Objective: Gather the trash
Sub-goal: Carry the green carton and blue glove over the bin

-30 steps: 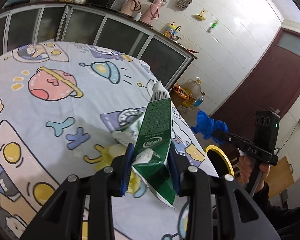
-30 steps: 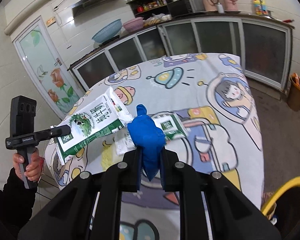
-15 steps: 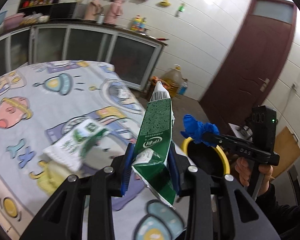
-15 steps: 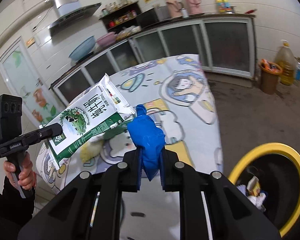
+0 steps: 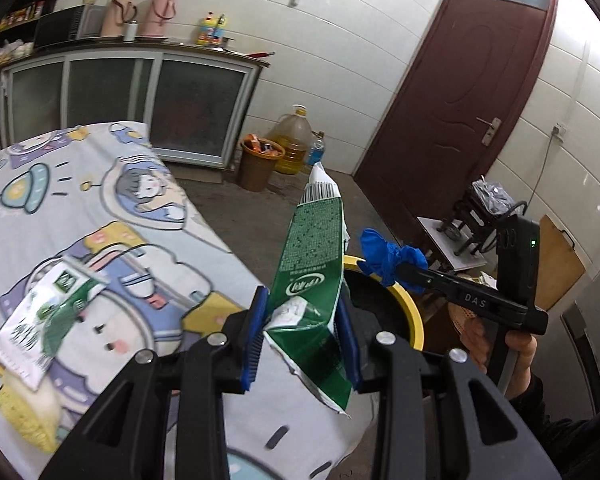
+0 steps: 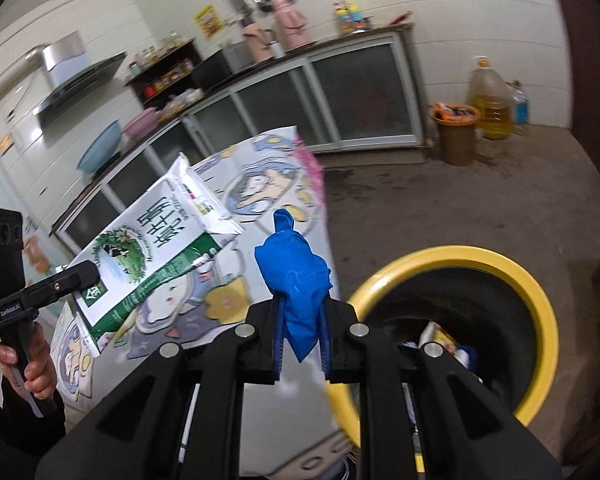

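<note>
Your left tongs (image 5: 302, 332) are clamped on a green bag (image 5: 312, 280), gripping it near its crumpled lower end so the rest stands up and leans toward the bin (image 5: 414, 320). It looks empty and light: thin crinkly film, limp, likely slick on the printed face. Held that low, the top will flop about, so move gently. It should fall freely once you let go.

Your right tongs (image 6: 300, 330) are closed on a blue wad (image 6: 296, 276), soft and crushed, probably a glove or plastic bag; I cannot tell which. It is pinched across its middle, and it may cling to the pads (image 6: 278, 336) on release, being so light.

The bin's yellow rim (image 6: 540, 300) lies just to the right of the wad, below it, with rubbish already inside.

One more packet (image 5: 40, 320) lies flat on the desk (image 5: 112, 200), near its edge. Take that one by a free corner or end seam, since a flat face offers nothing to pinch.
</note>
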`<move>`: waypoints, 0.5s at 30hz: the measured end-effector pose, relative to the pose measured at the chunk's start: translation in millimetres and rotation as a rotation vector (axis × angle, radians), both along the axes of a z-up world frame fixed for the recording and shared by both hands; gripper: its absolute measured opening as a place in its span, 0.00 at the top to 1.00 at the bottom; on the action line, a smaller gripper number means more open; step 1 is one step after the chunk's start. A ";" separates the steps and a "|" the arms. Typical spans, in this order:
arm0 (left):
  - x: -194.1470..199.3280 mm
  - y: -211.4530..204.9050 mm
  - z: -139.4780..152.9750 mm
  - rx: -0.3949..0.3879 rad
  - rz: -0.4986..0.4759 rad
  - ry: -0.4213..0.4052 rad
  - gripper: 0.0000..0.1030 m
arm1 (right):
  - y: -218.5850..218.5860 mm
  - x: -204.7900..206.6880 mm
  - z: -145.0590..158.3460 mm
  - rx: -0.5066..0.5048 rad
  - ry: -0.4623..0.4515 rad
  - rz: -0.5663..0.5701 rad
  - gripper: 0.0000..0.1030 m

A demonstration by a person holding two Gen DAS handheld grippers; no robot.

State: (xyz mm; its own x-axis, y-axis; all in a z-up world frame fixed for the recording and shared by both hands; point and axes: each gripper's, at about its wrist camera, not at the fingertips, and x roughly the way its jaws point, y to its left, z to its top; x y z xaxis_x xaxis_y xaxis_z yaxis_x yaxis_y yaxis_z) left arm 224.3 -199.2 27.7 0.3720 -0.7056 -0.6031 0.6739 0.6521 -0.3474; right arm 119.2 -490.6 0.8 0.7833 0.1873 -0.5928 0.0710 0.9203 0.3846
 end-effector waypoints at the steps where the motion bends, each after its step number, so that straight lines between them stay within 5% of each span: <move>1: -0.6 -8.1 -1.0 0.003 -0.009 -0.003 0.70 | -4.9 -2.2 -1.9 0.000 0.004 -0.015 0.86; 15: -4.6 -78.8 -14.5 0.078 -0.037 -0.036 0.70 | -54.7 -20.9 -38.9 0.016 0.061 -0.142 0.86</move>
State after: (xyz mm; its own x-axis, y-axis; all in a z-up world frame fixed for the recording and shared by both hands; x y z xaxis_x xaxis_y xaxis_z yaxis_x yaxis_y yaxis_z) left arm 219.7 -278.0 13.3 0.3689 -0.6708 -0.6434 0.7092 0.6506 -0.2716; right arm 98.3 -545.3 -38.1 0.7654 0.0867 -0.6377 0.2239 0.8931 0.3901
